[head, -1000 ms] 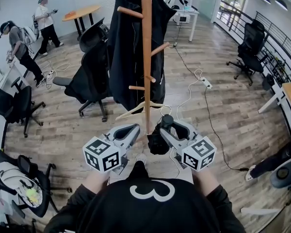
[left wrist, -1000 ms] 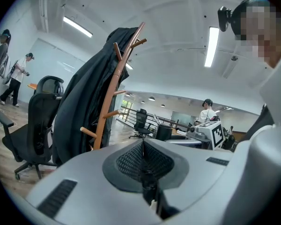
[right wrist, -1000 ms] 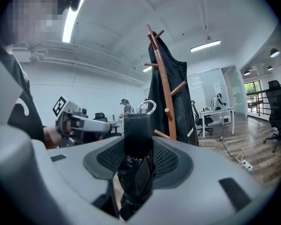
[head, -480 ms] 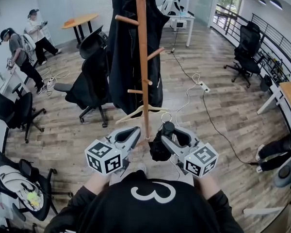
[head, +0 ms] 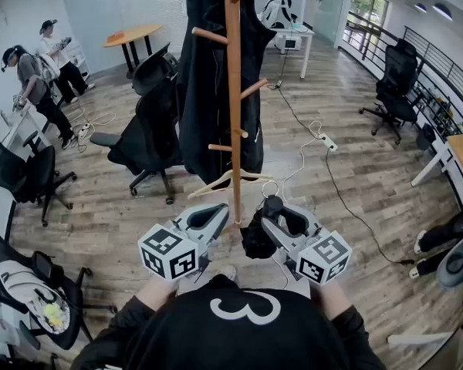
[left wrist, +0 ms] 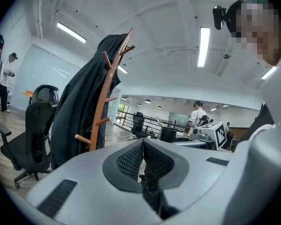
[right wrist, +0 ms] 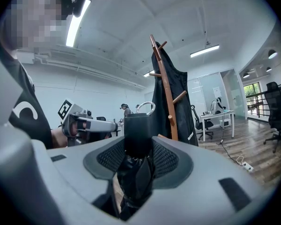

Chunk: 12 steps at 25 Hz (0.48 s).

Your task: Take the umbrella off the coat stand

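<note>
Wood-plank floor [head: 355,183] fills the head view, and from its centre a tall wooden coat stand [head: 233,91] runs up to the top edge, with short pegs sticking out on both sides. A long black coat [head: 204,75] hangs over the stand's upper pegs and covers much of the pole's left side. Left of the stand is a black office chair [head: 143,129] with another dark garment draped over it, and two people [head: 31,79] stand by a desk at the upper left of the frame. A pale wooden hanger [head: 216,182] hangs low on the pole. At the lower centre, the left gripper [head: 210,216] points at the base of the pole, its jaws pressed together with nothing between them. The right gripper [head: 272,206], just right of the pole, is clenched around the folded black umbrella [head: 256,237]. The umbrella is clear of the pegs: its handle stands up above the jaws and its bundled fabric hangs below them. A small metal ring [right wrist: 146,102] tops the handle.
</note>
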Tool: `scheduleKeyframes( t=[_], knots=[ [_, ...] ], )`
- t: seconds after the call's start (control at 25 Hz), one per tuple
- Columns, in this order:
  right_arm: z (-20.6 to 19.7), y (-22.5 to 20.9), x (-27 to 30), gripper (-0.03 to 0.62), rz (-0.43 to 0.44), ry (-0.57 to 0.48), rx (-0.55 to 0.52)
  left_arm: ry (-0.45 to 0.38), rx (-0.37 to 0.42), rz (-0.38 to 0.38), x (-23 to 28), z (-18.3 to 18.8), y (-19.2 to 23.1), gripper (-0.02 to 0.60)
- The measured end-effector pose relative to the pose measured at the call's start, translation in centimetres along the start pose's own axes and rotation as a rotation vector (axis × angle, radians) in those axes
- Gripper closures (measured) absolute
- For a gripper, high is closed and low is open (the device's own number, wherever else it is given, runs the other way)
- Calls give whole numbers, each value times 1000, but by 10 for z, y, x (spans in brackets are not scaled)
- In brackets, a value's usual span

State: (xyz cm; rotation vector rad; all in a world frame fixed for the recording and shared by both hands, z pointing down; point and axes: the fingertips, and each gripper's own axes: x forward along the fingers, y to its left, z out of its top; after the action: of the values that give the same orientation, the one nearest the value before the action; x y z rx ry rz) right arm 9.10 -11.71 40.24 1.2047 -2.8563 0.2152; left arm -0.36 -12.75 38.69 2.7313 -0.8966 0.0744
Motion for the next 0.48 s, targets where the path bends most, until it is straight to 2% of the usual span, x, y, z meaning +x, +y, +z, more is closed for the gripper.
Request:
scheduleKeyframes(
  t=[0.48],
  knots=[
    [-2,-1,8,404,2,11,-13,-4,18,-4,1,4,0,565]
  ],
)
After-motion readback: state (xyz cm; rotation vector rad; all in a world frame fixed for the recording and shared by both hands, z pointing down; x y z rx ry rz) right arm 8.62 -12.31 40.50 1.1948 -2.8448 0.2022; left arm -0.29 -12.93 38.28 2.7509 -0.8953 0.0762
